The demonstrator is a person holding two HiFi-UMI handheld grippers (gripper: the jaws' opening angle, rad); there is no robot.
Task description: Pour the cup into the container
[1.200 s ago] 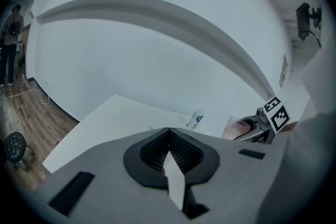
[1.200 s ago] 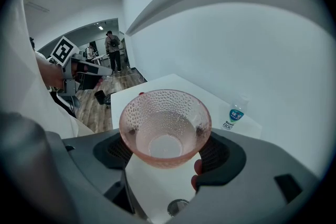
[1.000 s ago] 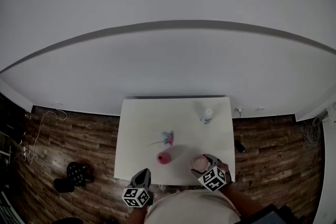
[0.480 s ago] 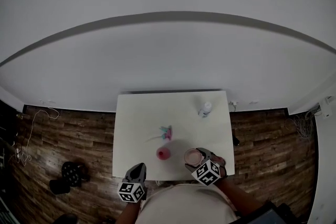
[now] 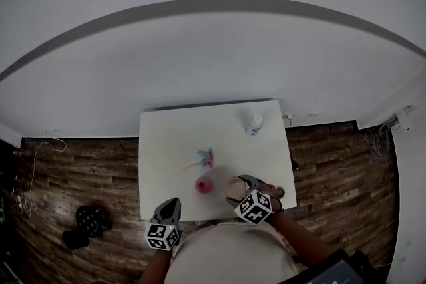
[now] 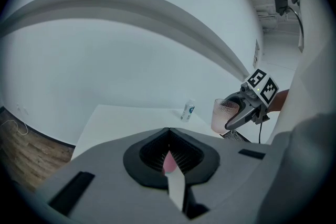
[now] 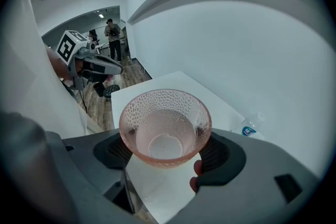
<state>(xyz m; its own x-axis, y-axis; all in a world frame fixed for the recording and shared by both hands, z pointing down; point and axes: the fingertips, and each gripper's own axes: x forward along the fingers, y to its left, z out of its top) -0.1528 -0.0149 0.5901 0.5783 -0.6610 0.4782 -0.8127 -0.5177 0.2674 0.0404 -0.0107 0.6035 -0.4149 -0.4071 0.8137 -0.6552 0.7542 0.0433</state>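
Down at the table's near edge, far left, the left gripper (image 5: 170, 205) has its jaws pressed together with nothing between them. It's idle and out of the play.

Moving right, the small pink container (image 5: 204, 185) stands upright on the white table (image 5: 166, 143), with a little pink-and-blue object (image 5: 207, 157) just behind it.

Right again, and this is where it's happening: the textured pink cup (image 5: 233, 187) is clamped across its sides by the right gripper (image 7: 167, 150), mouth up, not tipped. The wall is see-through, and I can't make out whether anything is inside.

The relation that matters is that the container lies just to the cup's left, close but not touching. So the pour looks like a short carry leftward and a roll of the wrist that way, lip over the opening. The right hand is nearer and already has the cup, so it's that hand's job. The risk, I'd say, is a small target that's easy to overshoot.

Farther right, toward the back, a small bottle (image 5: 253, 124) stands well apart.
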